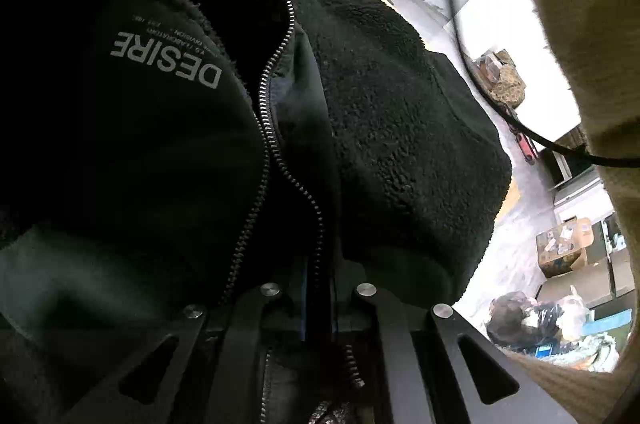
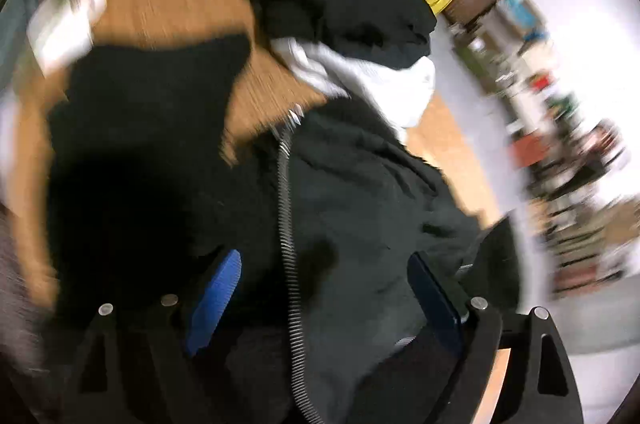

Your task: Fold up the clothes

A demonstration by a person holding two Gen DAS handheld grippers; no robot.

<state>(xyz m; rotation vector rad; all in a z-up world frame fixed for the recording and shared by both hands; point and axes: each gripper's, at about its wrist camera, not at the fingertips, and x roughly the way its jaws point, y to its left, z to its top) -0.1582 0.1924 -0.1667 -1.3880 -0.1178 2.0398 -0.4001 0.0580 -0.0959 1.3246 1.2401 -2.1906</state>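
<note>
Black linkage arms fill the bottom edge of the left wrist view, and the left gripper [image 1: 318,304] has its fingers drawn close together on the zipper edge of a black fleece jacket [image 1: 400,111]; the pads themselves are mostly buried in cloth, with only thin blue slivers showing. Beyond them the jacket covers most of the frame, its silver zipper [image 1: 276,95] running up the middle and the word "DESIRE" printed upside down at left. A tan sleeve [image 1: 580,35] curves along the right edge, cut off by the frame, with a dark cable [image 1: 460,35] beside it. Boxes and a fan at upper right are small.

The right wrist view is smeared by motion. At the bottom the right gripper [image 2: 324,288] stands wide, blue pads [image 2: 218,298] apart, jacket cloth and zipper lying between them. Farther up, a white garment [image 2: 384,83] lies under another dark one on the wooden table [image 2: 160,11]. Shelves at right are too blurred to read.
</note>
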